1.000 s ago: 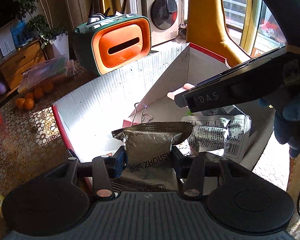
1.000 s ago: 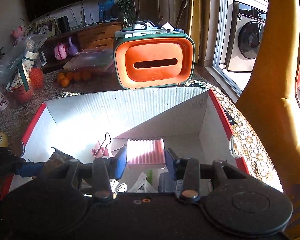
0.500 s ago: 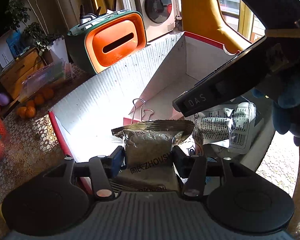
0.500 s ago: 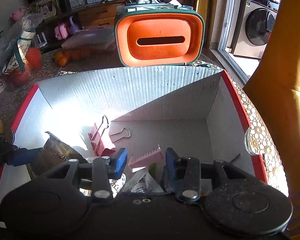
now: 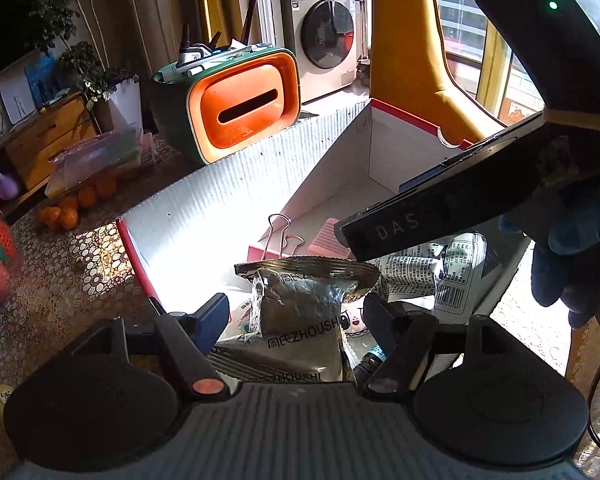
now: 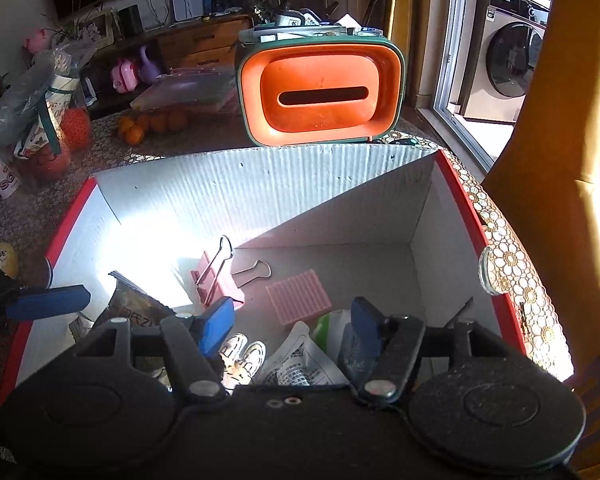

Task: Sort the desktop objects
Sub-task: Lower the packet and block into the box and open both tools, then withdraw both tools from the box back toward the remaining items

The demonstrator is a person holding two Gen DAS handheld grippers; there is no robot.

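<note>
Since half a second ago: left tool (image 5: 296, 316) now spread, foil snack packet (image 5: 300, 312) freed between its fingers.
Right tool (image 6: 288, 328): spread, empty.
Meaning: packet delivered into red-rimmed cardboard box (image 6: 260, 192); fetch another item.

Lower part of the grey snack packet (image 5: 300, 320) behind the left claw's (image 5: 296, 320) body.

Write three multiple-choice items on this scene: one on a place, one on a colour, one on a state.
1. The pink binder clip lies:
A in the cardboard box
B on the orange tissue holder
C on the floor

2. The ridged pad is:
A green
B pink
C black

3. The left gripper is:
A shut on the clip
B out of view
C open around the brown snack packet

A: clip on the box floor.
B: pink ridges.
C: gaps show beside the packet.
</note>
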